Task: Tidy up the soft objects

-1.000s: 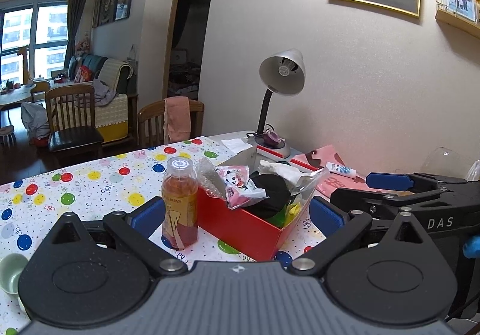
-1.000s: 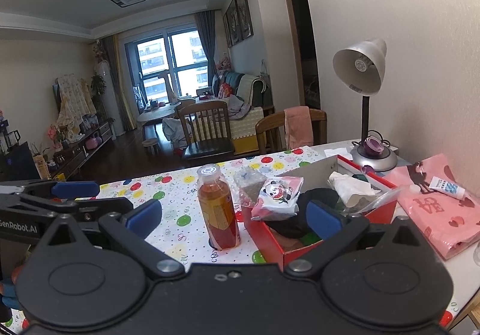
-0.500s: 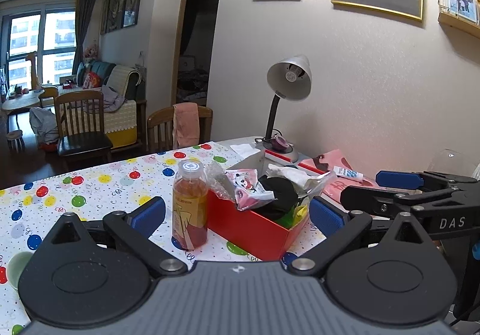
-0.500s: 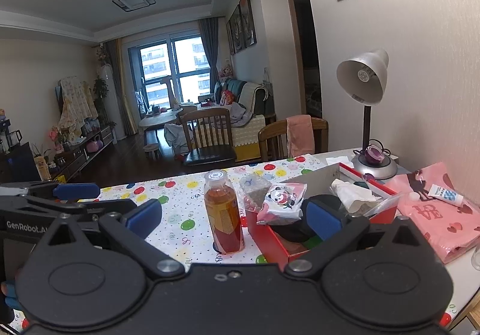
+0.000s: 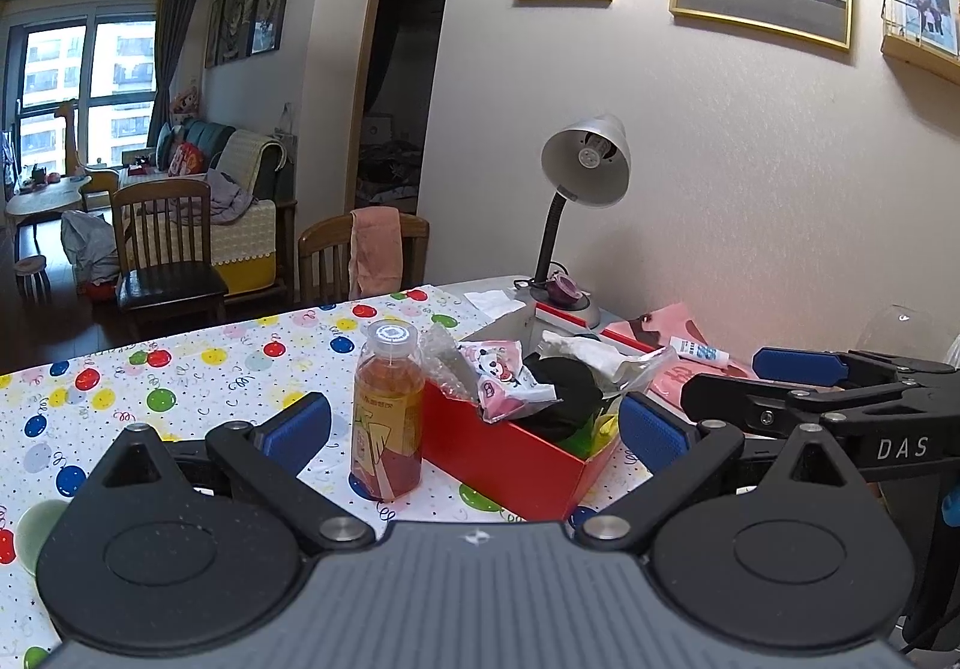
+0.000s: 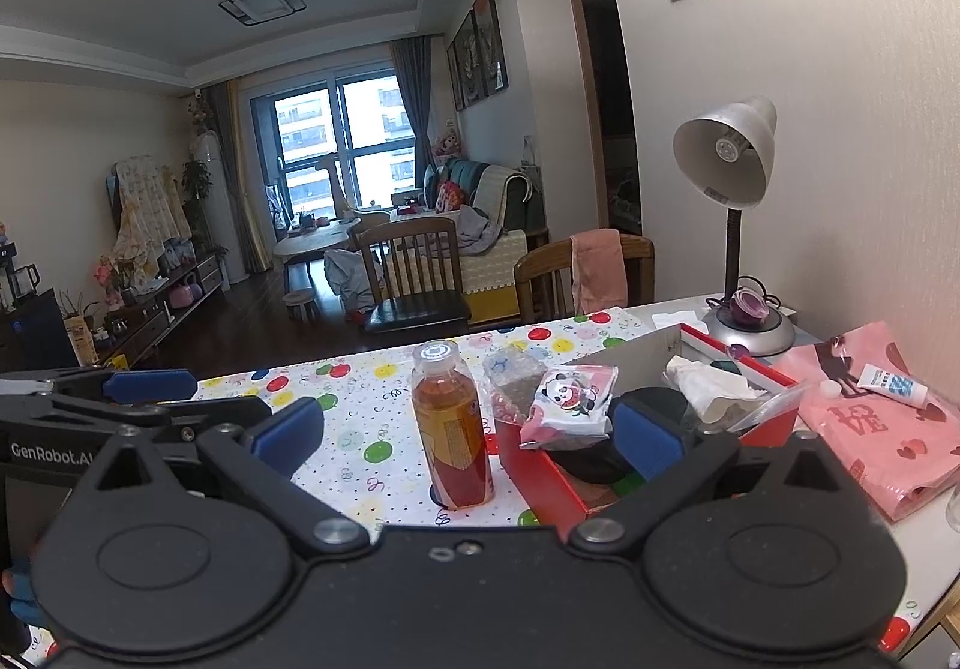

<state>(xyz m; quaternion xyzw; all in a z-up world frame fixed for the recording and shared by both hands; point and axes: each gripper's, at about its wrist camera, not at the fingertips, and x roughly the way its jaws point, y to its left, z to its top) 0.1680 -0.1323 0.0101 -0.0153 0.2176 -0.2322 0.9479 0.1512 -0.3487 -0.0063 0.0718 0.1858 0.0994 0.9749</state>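
Observation:
A red box [image 5: 510, 456] [image 6: 543, 480] stands on the dotted tablecloth, filled with soft items: a panda-print packet [image 5: 501, 378] [image 6: 570, 405], a black soft thing [image 5: 567, 390], white tissue [image 5: 591, 354] [image 6: 711, 387] and a clear bag [image 5: 444, 363]. An orange drink bottle [image 5: 390, 411] [image 6: 450, 423] stands just left of the box. My left gripper [image 5: 474, 432] is open and held back from the box, nothing between its blue pads. My right gripper [image 6: 468, 438] is also open and empty, to the right of the left one [image 5: 798, 369].
A desk lamp [image 5: 585, 171] [image 6: 729, 177] stands behind the box near the wall. A pink bag [image 6: 870, 417] with a small tube [image 6: 891, 384] lies at the right. A green cup [image 5: 36, 528] sits at the left. Wooden chairs [image 5: 168, 243] stand beyond the table's far edge.
Both grippers have drawn back and risen slightly from the box; the bottle and box look a little farther and lower in view. Both stay open and empty.

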